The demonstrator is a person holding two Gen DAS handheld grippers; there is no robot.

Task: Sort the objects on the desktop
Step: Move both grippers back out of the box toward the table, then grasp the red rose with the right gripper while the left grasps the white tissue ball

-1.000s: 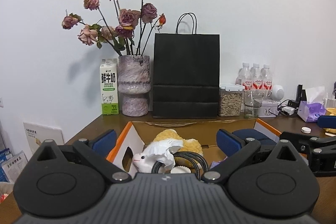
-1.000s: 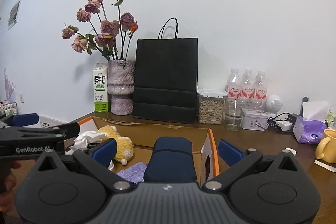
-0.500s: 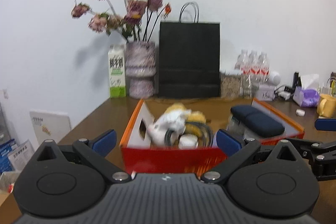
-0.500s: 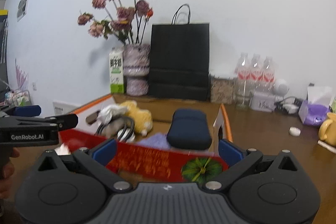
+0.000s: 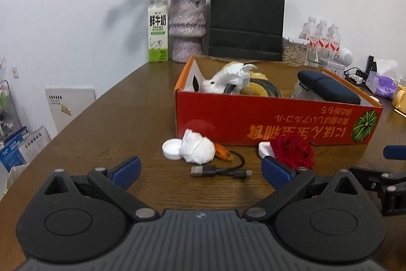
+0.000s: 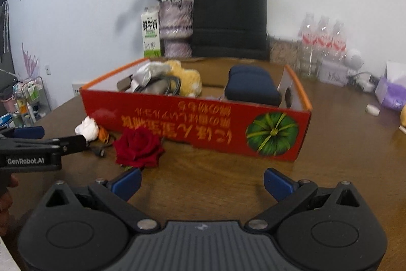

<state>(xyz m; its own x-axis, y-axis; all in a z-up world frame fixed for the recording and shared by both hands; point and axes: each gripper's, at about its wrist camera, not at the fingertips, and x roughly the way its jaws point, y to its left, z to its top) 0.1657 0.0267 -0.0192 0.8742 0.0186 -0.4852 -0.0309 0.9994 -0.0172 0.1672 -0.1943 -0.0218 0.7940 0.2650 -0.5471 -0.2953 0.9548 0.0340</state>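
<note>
So the sorting looked maybe half done at this point. The red cardboard box (image 5: 276, 118) on the wooden table (image 5: 121, 123) already held a fuzzy yellow plush (image 5: 256, 88), a crumpled tissue (image 5: 233, 78), a braided cable coil (image 5: 269, 89) and a padded navy case (image 5: 327, 90). Still loose on the table, right in front of the box wall, were 5 things: a white plastic cap (image 5: 171, 149), a wadded white tissue ball (image 5: 198, 147), a small orange piece (image 5: 222, 151) peeking out beside it, a short black USB cable (image 5: 220, 170) and a soft velvety red rose (image 5: 293, 150), which seemed to sit on something white.

The left gripper (image 5: 200, 173) had its jaws spread wide, holding nothing, hovering just short of the cable and tissue ball. The right gripper (image 6: 201, 183) was wide open and empty too, low over the table near the rose. Judging by that, the leftover bits probably still needed to go into the box, light squishy stuff mostly, though the thin cable lying flat looked fiddly to pinch.
</note>
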